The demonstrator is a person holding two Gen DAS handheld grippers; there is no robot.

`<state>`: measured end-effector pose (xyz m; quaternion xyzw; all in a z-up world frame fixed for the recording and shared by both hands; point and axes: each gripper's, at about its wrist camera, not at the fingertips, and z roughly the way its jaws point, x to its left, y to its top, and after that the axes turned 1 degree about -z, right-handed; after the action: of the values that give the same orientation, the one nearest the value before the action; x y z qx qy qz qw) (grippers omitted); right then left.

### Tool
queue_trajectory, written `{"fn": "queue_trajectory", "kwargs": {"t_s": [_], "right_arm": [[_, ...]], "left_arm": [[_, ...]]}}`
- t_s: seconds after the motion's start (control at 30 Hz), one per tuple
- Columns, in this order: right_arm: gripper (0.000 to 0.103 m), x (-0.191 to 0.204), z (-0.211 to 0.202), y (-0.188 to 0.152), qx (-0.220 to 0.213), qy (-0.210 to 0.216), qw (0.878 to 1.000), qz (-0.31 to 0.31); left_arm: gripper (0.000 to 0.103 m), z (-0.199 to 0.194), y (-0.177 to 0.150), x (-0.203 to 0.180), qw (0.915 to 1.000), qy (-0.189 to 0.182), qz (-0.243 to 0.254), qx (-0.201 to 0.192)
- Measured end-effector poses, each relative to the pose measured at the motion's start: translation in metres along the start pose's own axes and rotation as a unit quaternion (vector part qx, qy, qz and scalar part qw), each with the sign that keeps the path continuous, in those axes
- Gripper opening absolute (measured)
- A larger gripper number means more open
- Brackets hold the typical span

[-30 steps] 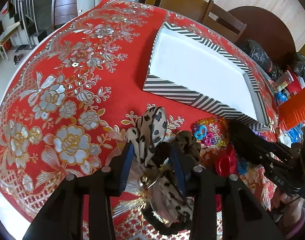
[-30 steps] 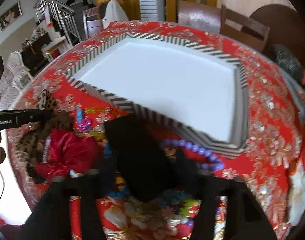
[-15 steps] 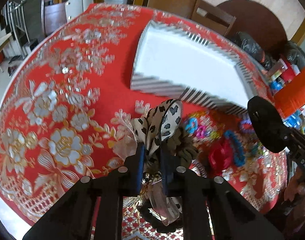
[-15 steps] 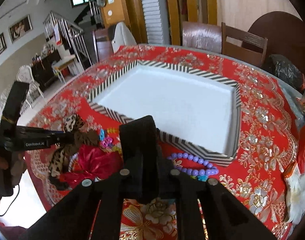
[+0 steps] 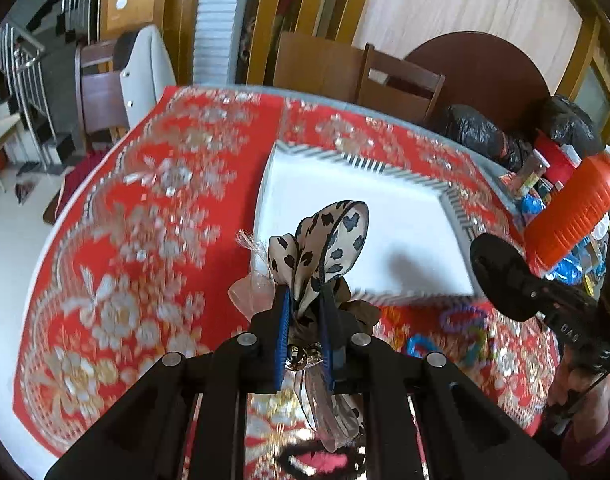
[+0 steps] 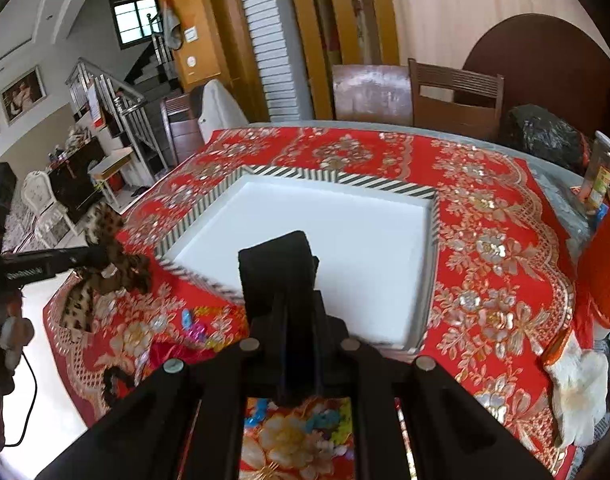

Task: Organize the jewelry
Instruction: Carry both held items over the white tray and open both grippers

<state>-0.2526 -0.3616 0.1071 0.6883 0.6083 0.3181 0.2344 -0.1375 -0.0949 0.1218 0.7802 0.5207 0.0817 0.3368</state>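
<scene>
Bench [image 5: 117, 264] under a red floral cloth, round-edged, filling the lower half of both frames. On it, at centre, lies a shallow white tray with a black-and-white striped rim [image 6: 209, 204]. Wooden chairs [image 6: 453, 96] stand behind the bench at upper centre; a staircase with a metal rail [image 6: 105, 92] occupies the upper left. An orange ribbed container [image 5: 573, 208] sits at the right edge of the left wrist view.

I hold the left hand-held gripper [image 5: 305, 320] pressed together on a leopard-print hair bow [image 5: 325, 240], its loops standing up above the blue pads and its sheer ribbon tails hanging below, over the near edge of the tray. In the right wrist view the same bow [image 6: 105, 248] shows at left, clear of the cloth. My right hand-held gripper [image 6: 279, 280] is pinched on a black object [image 6: 277, 264] that I cannot identify, in front of the tray's near rim.

Loose coloured beads [image 6: 193, 324] remain on the cloth at lower left.

A second earlier both grippers stood spread around their items low on the cloth; both are now closed and lifted.
</scene>
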Motion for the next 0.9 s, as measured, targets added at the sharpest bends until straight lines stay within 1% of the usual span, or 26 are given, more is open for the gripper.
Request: {"fn": "queue_trajectory", "kwargs": {"t_s": [0.13,0.37,0.43,0.53,0.63,0.73,0.83,0.87,0.9], "right_arm": [[0.01,-0.014,0.016,0.009,0.007,-0.02,1.0,0.02],[0.01,-0.039,0.051,0.022,0.014,-0.052,0.996,0.065],[0.01,-0.049,0.064,0.023,0.021,-0.061,0.994,0.087],[0.01,-0.062,0.081,0.019,0.037,-0.066,0.99,0.117],[0.01,-0.069,0.095,0.012,0.051,-0.072,0.987,0.133],[0.01,-0.071,0.102,0.003,0.062,-0.074,0.986,0.139],[0.011,-0.068,0.104,-0.001,0.065,-0.077,0.986,0.13],[0.011,-0.068,0.104,-0.001,0.065,-0.077,0.987,0.128],[0.016,-0.066,0.104,-0.001,0.067,-0.073,0.987,0.127]], "left_arm": [[0.003,0.015,0.021,-0.006,0.9999,0.009,0.005,-0.011],[0.003,0.064,0.045,-0.015,0.9996,0.025,0.009,-0.003],[0.003,0.078,0.048,-0.017,0.9993,0.035,0.012,0.0],[0.003,0.103,0.048,-0.018,0.9986,0.048,0.014,0.017],[0.003,0.118,0.043,-0.017,0.9972,0.068,0.018,0.025],[0.004,0.13,0.039,-0.013,0.9962,0.078,0.016,0.034],[0.004,0.133,0.036,-0.014,0.9948,0.094,0.024,0.031],[0.007,0.133,0.035,-0.014,0.9946,0.096,0.025,0.029],[0.009,0.132,0.035,-0.014,0.9944,0.098,0.027,0.025]]}}
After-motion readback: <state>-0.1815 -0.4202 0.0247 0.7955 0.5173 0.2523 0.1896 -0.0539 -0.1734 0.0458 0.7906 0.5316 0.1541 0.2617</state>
